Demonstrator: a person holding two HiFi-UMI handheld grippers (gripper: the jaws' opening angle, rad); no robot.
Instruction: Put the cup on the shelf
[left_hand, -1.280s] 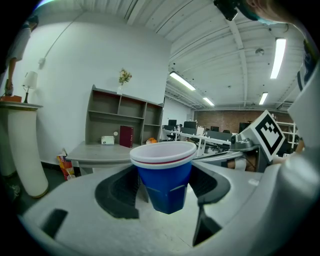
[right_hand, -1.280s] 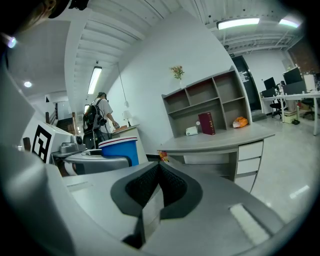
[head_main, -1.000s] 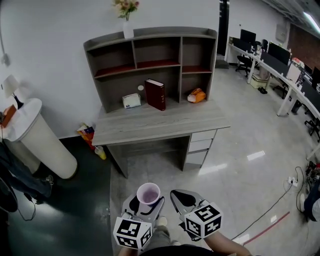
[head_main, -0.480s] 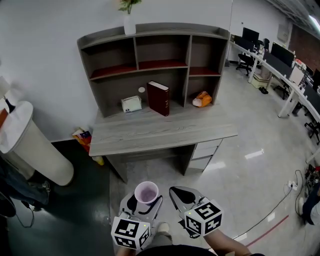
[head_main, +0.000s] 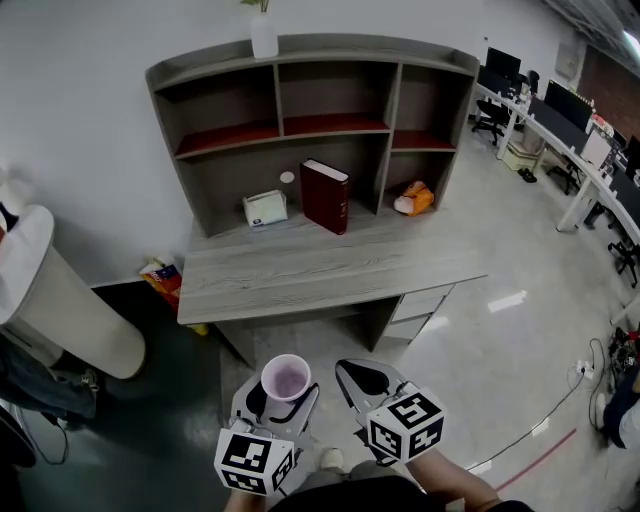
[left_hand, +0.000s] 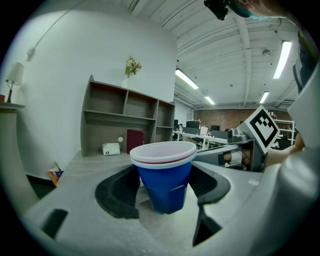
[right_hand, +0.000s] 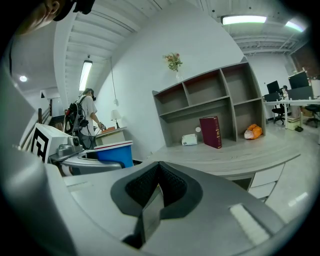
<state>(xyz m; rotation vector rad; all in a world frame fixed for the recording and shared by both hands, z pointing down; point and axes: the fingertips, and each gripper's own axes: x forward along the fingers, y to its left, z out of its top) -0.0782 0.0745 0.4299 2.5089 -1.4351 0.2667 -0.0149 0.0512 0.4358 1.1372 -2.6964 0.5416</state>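
A blue paper cup (left_hand: 164, 175) with a white rim and red stripe stands upright between the jaws of my left gripper (left_hand: 165, 182), which is shut on it. From the head view the cup (head_main: 285, 378) shows its pale inside, held by the left gripper (head_main: 277, 395) in front of the desk. The right gripper (head_main: 367, 380) floats beside it, shut and empty; its black pads (right_hand: 172, 187) meet. The grey shelf unit (head_main: 300, 120) with red-lined upper compartments stands on the wooden desk (head_main: 320, 270) ahead.
On the desk under the shelves sit a dark red book (head_main: 327, 196), a small white box (head_main: 265, 208) and an orange object (head_main: 414, 199). A white vase (head_main: 264, 35) tops the shelf. A white cylinder (head_main: 55, 300) stands left; office desks (head_main: 580, 150) lie right.
The view has moved closer to the desk, and the shelf now fills more of the frame. Both grippers keep their pose, the cup still held in the left.
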